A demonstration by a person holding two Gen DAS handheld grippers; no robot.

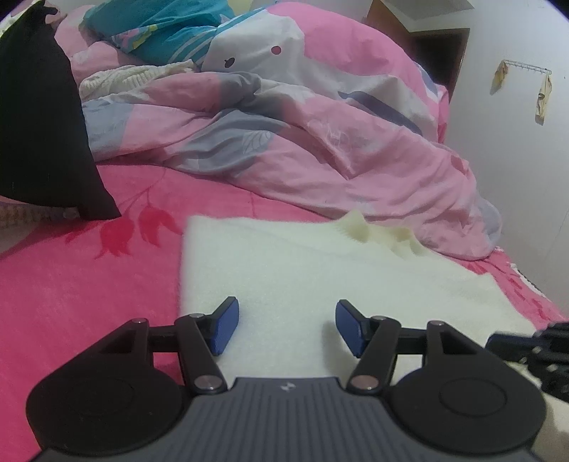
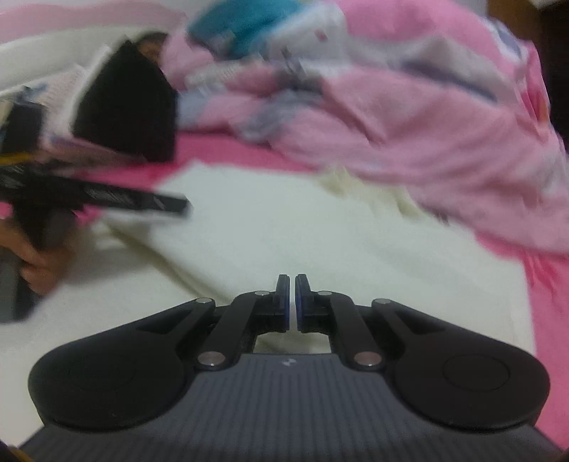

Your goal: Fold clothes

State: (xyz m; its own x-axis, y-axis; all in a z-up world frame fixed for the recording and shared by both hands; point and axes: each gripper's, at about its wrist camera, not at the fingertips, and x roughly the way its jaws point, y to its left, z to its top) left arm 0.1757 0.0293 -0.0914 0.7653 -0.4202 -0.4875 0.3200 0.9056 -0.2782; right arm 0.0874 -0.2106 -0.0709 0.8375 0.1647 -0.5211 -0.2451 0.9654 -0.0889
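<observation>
A cream knit garment [image 1: 320, 270] lies flat on the pink bedsheet [image 1: 89, 284], folded into a rough rectangle with a ribbed edge bunched at its far side. My left gripper [image 1: 288, 325] hovers over its near left part, blue pads wide apart with nothing between them. In the blurred right wrist view the same garment [image 2: 284, 231] fills the middle. My right gripper [image 2: 291, 302] sits low over it with its pads nearly touching, and I see no cloth pinched. The left gripper [image 2: 106, 199] and the hand [image 2: 39, 263] holding it show at the left.
A crumpled pink and grey duvet [image 1: 320, 124] is heaped behind the garment and touches its far edge. A black cloth item [image 1: 42, 124] stands at the left. A teal pillow [image 1: 160, 28] lies far back. A white wall with hooks [image 1: 526, 71] is at the right.
</observation>
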